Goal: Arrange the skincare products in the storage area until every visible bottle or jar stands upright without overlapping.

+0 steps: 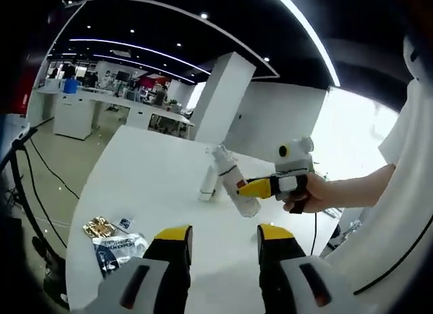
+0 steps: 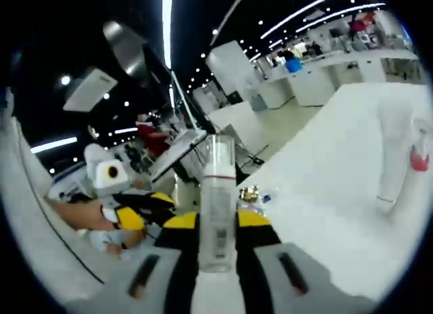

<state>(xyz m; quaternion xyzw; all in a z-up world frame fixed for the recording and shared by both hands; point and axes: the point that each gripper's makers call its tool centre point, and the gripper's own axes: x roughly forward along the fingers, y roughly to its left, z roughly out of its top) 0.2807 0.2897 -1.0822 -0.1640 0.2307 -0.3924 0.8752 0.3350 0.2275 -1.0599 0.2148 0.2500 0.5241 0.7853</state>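
Right hand-held gripper [image 2: 216, 227] clamps bottle [image 2: 218, 199].

Two white bottles [image 1: 233, 182]; two sachets [image 1: 116, 246], perhaps three; view poor.

On the white table [image 1: 149, 178], a white tube [image 1: 209, 182] stands upright near the middle. Just beside it, to its right in the left gripper view, a clear-capped white bottle [image 1: 233, 181] tilts above the tabletop, between the right gripper's [image 1: 245, 188] jaws. Shiny foil sachets [image 1: 111, 239] lie near the table's front left edge, just beside the left gripper [image 1: 223, 234].
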